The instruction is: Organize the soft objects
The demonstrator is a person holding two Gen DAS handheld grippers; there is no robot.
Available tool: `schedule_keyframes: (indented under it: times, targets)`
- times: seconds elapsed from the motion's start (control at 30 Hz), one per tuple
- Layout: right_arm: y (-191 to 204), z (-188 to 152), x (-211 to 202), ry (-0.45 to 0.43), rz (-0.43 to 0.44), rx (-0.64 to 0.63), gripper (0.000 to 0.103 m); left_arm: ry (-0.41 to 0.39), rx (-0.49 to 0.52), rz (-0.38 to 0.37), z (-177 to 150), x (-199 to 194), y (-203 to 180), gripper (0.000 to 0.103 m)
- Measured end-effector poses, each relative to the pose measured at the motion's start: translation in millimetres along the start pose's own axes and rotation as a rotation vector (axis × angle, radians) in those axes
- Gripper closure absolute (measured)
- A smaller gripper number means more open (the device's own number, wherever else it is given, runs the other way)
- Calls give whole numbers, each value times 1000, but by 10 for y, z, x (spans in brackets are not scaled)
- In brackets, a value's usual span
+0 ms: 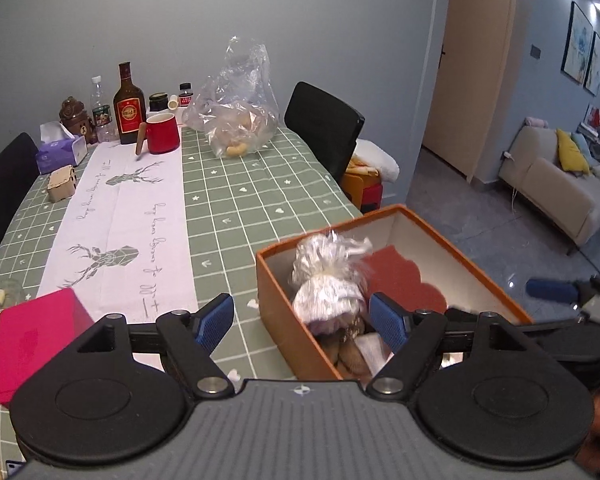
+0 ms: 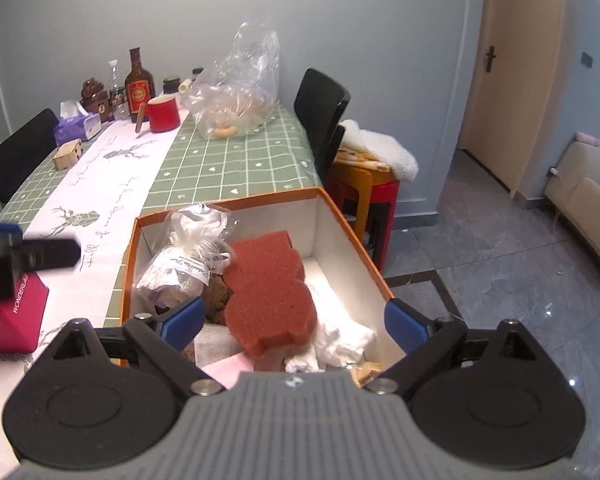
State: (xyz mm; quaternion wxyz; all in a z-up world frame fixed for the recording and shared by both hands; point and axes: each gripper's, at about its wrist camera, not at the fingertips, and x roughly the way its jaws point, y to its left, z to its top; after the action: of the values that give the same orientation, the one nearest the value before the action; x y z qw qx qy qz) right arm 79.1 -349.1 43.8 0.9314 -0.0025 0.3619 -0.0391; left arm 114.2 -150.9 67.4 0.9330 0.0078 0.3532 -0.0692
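Orange box (image 2: 348, 228), near right corner of the worktop (image 2: 236, 168), already holds your red sponge (image 2: 270, 292), tied plastic bundle (image 2: 184, 264), white cloth (image 2: 344, 336). Sponge lies flat, long axis near-to-far. Left: clear bag (image 2: 236, 96), far on the worktop. Both your left hand-held gripper (image 1: 302, 320) and right hand-held gripper (image 2: 296, 320) gape empty.

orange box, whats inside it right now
Inside the orange box: a red sponge lying over white cloth, a tied clear bag, something brown between bag and sponge. Whatever lies under the sponge is covered.
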Motion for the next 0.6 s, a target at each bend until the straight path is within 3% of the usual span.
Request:
schedule_keyframes:
  times: [0.07,0.17,0.6]
  targets:
    - [10,-58,-107,-9,-13,9,6,2,6,-18,-94,-36,-15,12]
    - [35,-156,-231,-20,-29,18,6,7,0,-43,-232,-67,0,3]
    - [-76,-553,-480,14,-89,119,3,64,-27,-82,-546,20,-24,2]
